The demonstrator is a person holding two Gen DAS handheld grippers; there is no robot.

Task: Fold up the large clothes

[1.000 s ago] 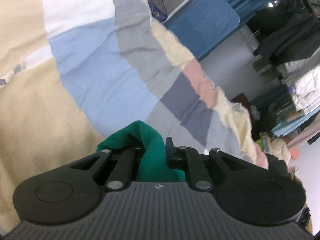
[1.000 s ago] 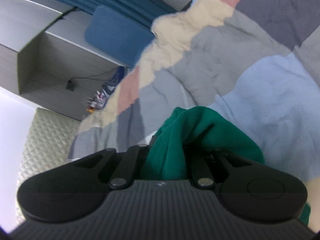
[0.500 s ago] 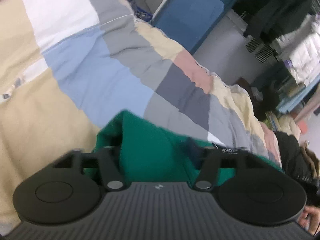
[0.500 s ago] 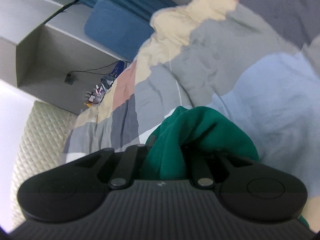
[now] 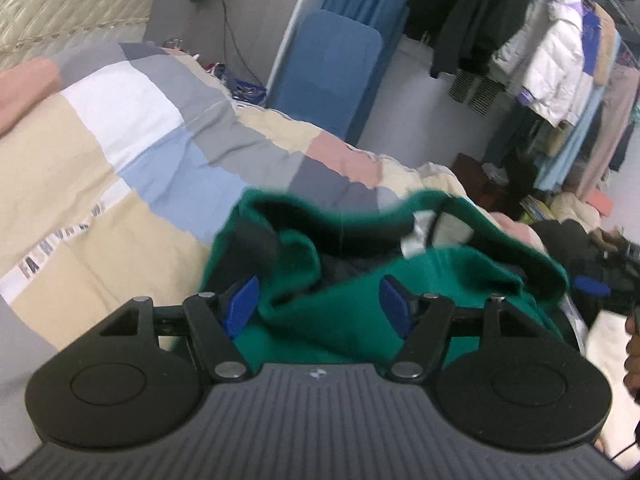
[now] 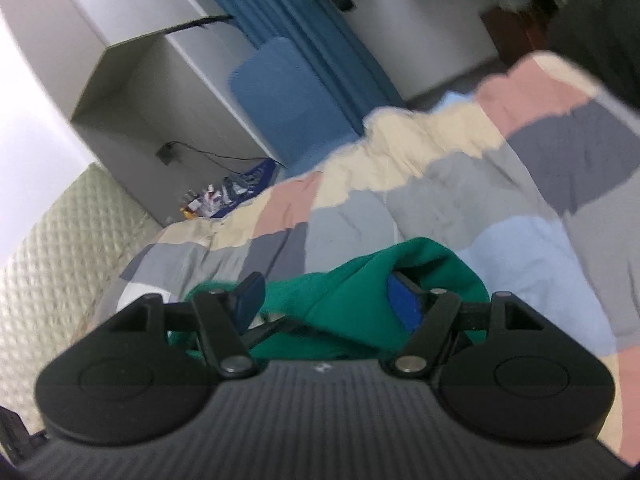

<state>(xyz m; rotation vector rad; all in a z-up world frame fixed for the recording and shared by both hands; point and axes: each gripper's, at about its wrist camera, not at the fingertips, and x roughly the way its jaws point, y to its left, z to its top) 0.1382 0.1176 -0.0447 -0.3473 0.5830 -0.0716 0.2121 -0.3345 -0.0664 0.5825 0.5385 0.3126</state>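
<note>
A green garment (image 5: 352, 280) with a dark lining and a white neck label lies bunched on the patchwork quilt (image 5: 152, 152). My left gripper (image 5: 318, 300) is open, its blue pads spread wide on either side of the loose green cloth. In the right wrist view the same green garment (image 6: 360, 288) lies between and under the fingers of my right gripper (image 6: 328, 300), which is also open. Part of the garment is hidden behind both gripper bodies.
The quilt (image 6: 460, 184) covers a bed with a padded cream headboard (image 6: 48, 248). A blue chair (image 5: 332, 68) stands beside the bed. Coats hang on a rack (image 5: 552, 48) at the right. A grey shelf unit (image 6: 168, 80) stands behind the bed.
Both grippers were shut on the green garment and have opened, letting it go. The garment has dropped and spread on the quilt. Both views have tilted up toward the room.
</note>
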